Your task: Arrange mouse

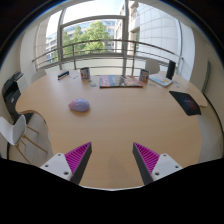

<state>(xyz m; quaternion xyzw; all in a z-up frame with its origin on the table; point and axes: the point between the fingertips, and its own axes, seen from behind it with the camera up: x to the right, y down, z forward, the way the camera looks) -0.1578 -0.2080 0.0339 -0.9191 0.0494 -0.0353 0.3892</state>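
A small lilac-grey mouse (79,105) lies on the round light-wood table (115,125), well beyond my fingers and off to their left. A dark mouse mat (185,102) rests at the table's right side, far from the mouse. My gripper (112,160) hangs above the near part of the table, open, with only bare tabletop between its two magenta pads (77,158). Neither finger touches anything.
At the far edge of the table lie a keyboard (120,81), a laptop (164,74) and some small items (85,73). White chairs (20,130) stand at the left. Large windows with a railing run behind.
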